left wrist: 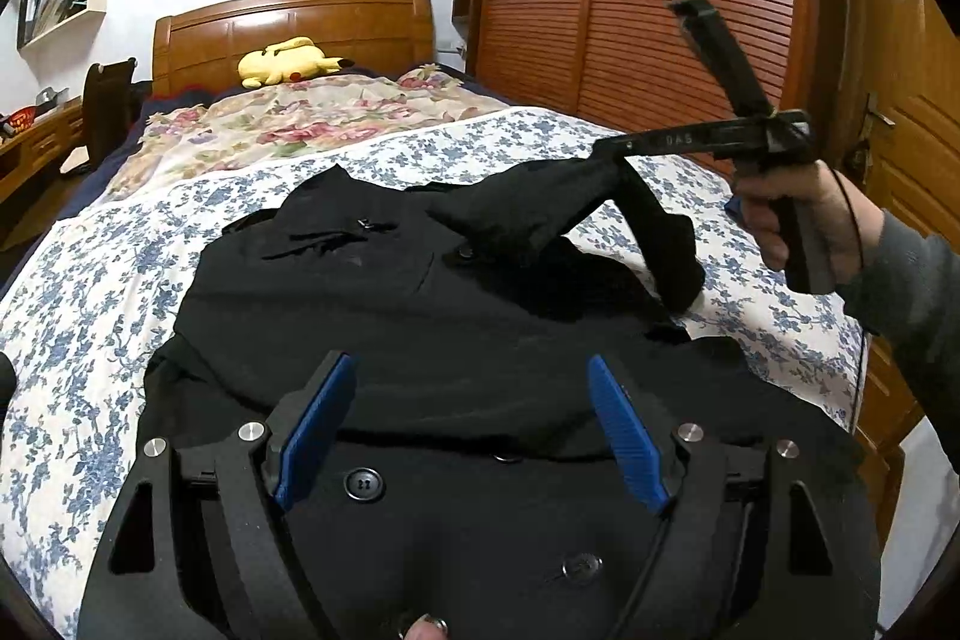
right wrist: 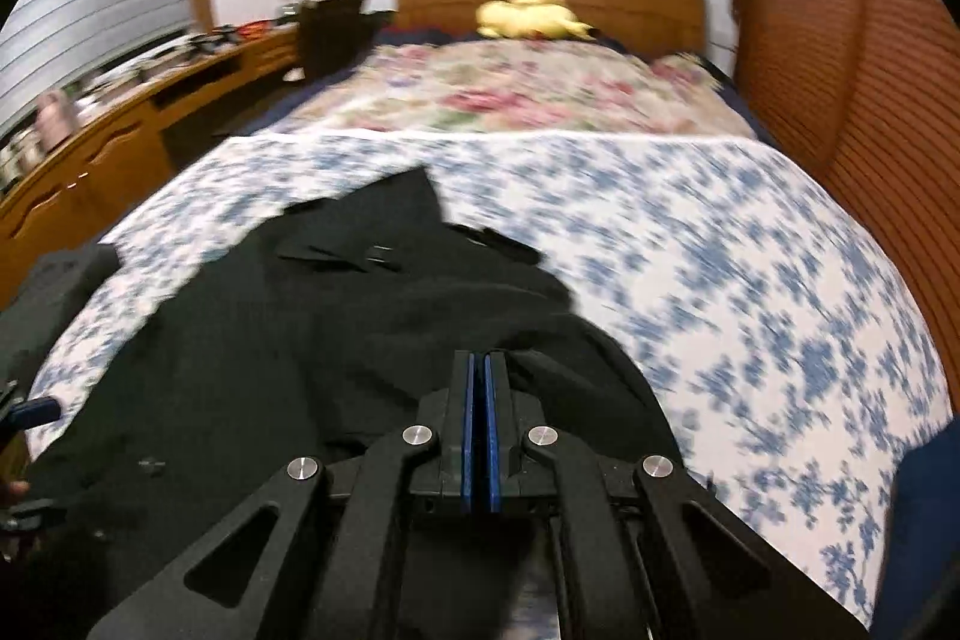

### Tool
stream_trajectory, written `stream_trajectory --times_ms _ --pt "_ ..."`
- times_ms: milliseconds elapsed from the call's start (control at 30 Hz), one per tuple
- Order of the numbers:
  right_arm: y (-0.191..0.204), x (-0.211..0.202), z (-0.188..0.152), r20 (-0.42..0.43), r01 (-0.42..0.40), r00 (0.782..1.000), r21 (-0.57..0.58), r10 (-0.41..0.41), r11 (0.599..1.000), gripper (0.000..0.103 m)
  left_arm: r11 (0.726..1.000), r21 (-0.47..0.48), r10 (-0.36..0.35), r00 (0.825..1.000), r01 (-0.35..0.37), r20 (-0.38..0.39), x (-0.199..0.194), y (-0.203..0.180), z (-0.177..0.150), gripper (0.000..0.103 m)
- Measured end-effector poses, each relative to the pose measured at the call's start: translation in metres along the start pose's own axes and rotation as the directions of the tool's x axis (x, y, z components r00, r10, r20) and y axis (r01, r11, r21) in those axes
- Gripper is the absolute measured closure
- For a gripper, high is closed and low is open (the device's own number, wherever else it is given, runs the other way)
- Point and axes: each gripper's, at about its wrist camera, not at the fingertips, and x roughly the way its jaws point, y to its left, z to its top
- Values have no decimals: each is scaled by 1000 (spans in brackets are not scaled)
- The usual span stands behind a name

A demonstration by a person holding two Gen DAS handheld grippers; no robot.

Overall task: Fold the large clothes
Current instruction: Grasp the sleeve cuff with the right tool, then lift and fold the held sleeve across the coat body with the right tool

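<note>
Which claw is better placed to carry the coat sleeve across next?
Right. The right claw is shut on the black coat's sleeve and holds it lifted off the bed. The left claw hangs open above the coat, gripping nothing.

You can read only one marking: faint pale letters, seemingly "DAS", along the black body of your right gripper (left wrist: 606, 154).

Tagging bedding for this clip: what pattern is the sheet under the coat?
White with a blue floral print on the sheet; sharpest in the left wrist view.
</note>
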Motion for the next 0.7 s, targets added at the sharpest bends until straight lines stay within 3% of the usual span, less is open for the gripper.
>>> stream_trajectory --times_ms 67,233,467,700 --pt "22 -9 1 8 -34 999 -43 34 998 100 1000 -4 2 1000 -2 4 -1 2 0 22" --pt "32 -4 0 -8 -46 999 -85 46 995 100 1000 -6 10 1000 -10 9 -5 5 0 22" --pt "41 8 -4 -56 -3 998 -102 -3 995 100 1000 -4 19 1000 -19 11 -8 8 0 22" --pt "54 14 -5 -98 -15 995 -85 7 996 100 1000 -8 23 1000 -23 11 -8 10 -1 22"
